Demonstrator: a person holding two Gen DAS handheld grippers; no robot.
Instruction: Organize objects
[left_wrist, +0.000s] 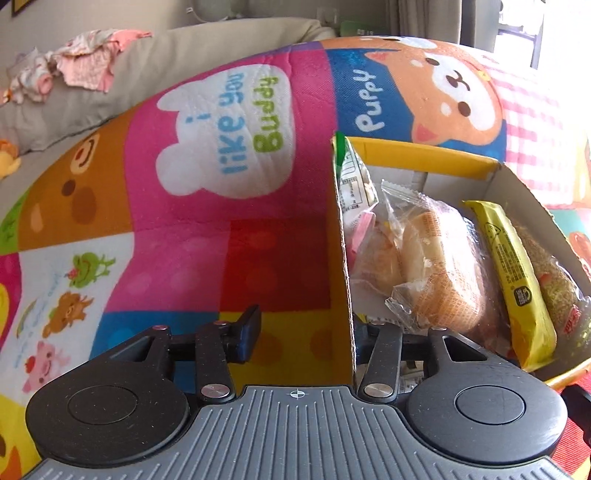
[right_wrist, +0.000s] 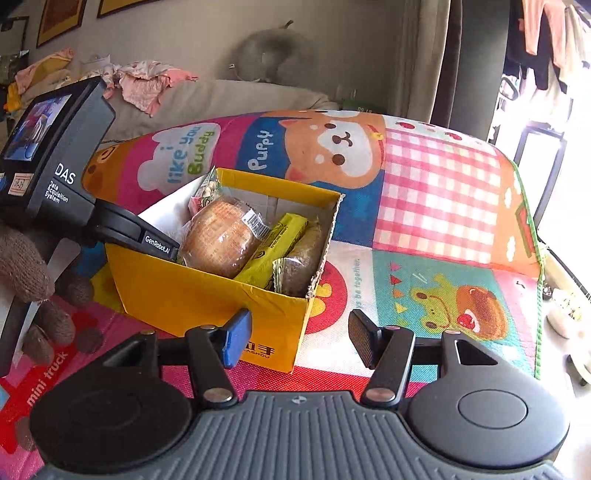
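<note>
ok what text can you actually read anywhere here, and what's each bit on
"i like you Buddy": white cloud on the play mat
"Puppy": blue mat panel
"mini truck": red mat panel
"be together.": white mat panel
"DAS Data Acquisition System": left gripper's camera housing
"GenRobot.AI": left gripper arm
Snack wrapper print and the yellow box logo: too small to read.

A bright cartoon-printed play mat (right_wrist: 439, 192) covers the surface, with a puppy face, a pink gingham square and a frog panel. Behind it runs a beige fabric sofa (left_wrist: 177, 62), with a heap of crumpled pink and white clothes (right_wrist: 147, 83) lying on it. Dark-framed pictures (right_wrist: 61, 18) hang on the wall above. Garments on hangers (right_wrist: 546, 40) hang beside the bright window at the right.
</note>
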